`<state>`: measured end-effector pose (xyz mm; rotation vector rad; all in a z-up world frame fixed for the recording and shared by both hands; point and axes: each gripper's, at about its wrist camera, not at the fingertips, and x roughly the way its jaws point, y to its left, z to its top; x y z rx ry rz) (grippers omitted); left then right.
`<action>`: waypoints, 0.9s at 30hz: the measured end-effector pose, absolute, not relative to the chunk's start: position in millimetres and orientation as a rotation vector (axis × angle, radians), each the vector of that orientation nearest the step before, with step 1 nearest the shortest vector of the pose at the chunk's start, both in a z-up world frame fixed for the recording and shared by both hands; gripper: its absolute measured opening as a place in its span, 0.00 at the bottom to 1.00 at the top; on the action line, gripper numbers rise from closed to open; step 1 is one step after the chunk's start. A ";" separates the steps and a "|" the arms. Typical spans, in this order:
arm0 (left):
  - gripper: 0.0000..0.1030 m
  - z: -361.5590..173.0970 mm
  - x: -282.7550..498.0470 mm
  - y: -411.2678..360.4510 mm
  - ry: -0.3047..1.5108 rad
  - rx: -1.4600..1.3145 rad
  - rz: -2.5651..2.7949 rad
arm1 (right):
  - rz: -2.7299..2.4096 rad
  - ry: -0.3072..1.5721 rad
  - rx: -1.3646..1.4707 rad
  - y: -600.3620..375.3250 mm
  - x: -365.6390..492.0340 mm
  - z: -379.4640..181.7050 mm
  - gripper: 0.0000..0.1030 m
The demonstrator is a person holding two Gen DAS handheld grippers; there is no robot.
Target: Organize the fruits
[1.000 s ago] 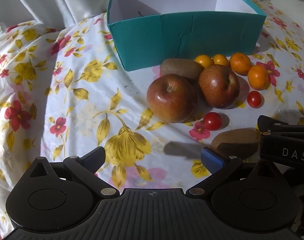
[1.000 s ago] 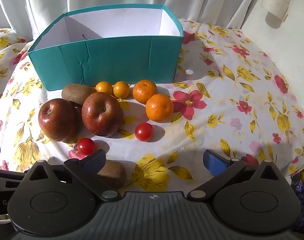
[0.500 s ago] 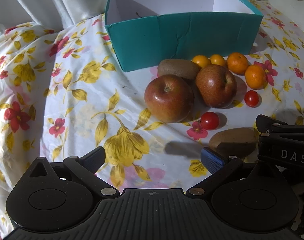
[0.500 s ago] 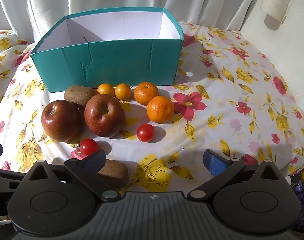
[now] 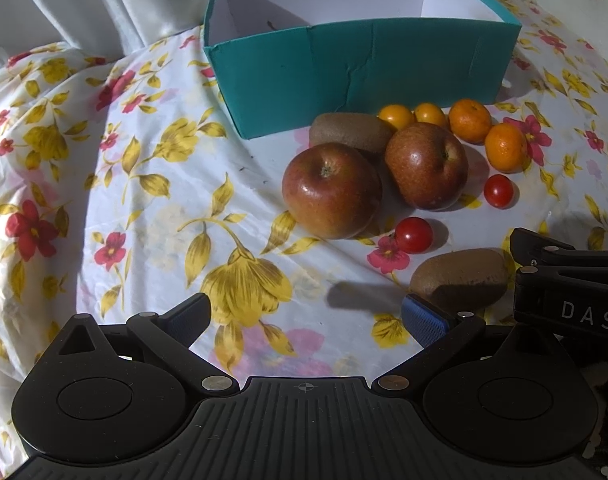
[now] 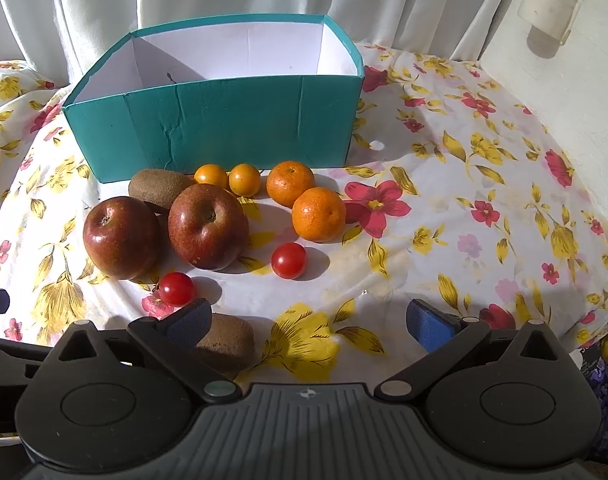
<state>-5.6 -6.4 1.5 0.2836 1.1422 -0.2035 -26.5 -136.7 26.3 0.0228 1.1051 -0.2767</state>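
blue-padded left tool (image 5: 306,314) and right tool (image 6: 310,320) both gape wide, empty; kiwi (image 6: 225,340) beside right tool's left finger.

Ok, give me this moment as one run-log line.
stage: pre-grasp | left gripper: open, empty | right gripper: open, empty | teal box: no fruit visible inside | fruit: all on floral cloth | nearest: front kiwi

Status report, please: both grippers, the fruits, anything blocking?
Left gripper open, empty. Right gripper open, empty. Teal box shows no fruit inside; all fruit on cloth in front, near kiwi closest. Path clear.
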 end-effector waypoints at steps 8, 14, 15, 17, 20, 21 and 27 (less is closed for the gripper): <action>1.00 2.5 -6.8 -6.1 1.145 0.275 -0.197 | -0.269 1.092 0.019 -135.1 -27.7 28.9 1.00; 1.00 2.9 -6.0 -8.5 1.144 0.278 -0.196 | -0.266 1.090 0.020 -135.6 -27.1 28.6 1.00; 1.00 2.8 -5.9 -8.9 1.145 0.278 -0.196 | -0.265 1.090 0.021 -136.2 -26.7 28.4 1.00; 1.00 2.4 -5.9 -10.3 1.145 0.280 -0.196 | -0.265 1.091 0.022 -136.9 -26.4 28.3 1.00; 1.00 1.8 -5.7 -11.9 1.145 0.282 -0.195 | -0.265 1.091 0.023 -137.9 -26.3 28.1 1.00; 1.00 1.5 -5.7 -12.7 1.147 0.283 -0.196 | -0.265 1.091 0.023 -138.1 -26.2 28.1 1.00; 1.00 0.3 -6.7 -15.1 1.150 0.290 -0.205 | -0.262 1.095 0.029 -140.5 -26.7 27.3 1.00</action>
